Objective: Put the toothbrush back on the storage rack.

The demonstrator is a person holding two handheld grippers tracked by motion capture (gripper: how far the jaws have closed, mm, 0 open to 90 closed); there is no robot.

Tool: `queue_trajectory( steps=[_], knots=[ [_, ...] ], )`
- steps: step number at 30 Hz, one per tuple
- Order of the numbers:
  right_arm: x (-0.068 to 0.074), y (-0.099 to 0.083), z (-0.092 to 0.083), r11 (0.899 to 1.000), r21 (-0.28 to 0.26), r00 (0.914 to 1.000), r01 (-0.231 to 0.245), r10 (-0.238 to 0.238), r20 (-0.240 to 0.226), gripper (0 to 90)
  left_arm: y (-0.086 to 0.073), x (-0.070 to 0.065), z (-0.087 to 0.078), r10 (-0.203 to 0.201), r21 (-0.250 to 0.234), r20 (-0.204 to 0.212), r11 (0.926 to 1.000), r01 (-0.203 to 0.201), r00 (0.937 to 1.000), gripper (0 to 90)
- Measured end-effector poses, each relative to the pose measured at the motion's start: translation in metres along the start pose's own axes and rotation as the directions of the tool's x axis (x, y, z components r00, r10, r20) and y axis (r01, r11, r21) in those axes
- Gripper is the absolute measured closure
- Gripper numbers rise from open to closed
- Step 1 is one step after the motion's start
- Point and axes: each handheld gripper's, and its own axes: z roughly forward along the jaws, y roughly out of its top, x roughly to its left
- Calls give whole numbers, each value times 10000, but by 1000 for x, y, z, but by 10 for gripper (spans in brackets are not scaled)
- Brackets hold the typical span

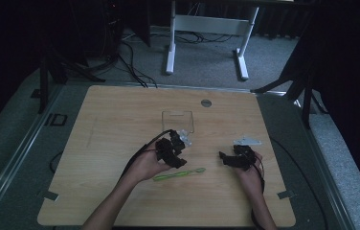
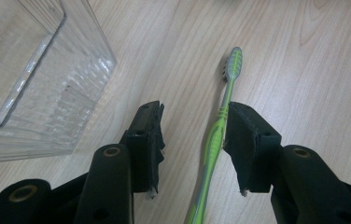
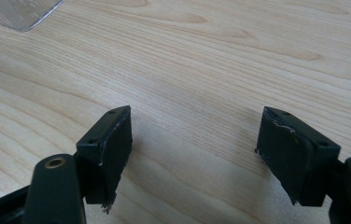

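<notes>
Left gripper view: toothbrush (image 2: pixel 220 126) handle partly hidden behind one black pad (image 2: pixel 246 140).

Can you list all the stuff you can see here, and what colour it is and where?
toothbrush: one, green, lying on the table between the left tongs' jaws
box: one, clear, empty, mid-table beyond the left tongs
table: one, light wood
desk frame: one, white, on the floor behind
left tongs: one, black, open around the toothbrush
right tongs: one, black, open over bare wood
hands: two, holding the tongs
</notes>
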Motion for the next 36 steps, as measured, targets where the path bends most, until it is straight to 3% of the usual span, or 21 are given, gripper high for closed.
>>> queue_trajectory(
  steps=[24, 36],
  knots=[
    [0, 0, 0, 10000, 10, 10000, 15, -15, 0, 264, 8, -4, 11, 375, 680, 233, 9969, -390, 9990, 577],
    [0, 0, 0, 10000, -1, 10000, 6, -6, 0, 264, 9, -8, 22, 696, 1235, 455, 9895, -747, 9965, 595]
  ],
)
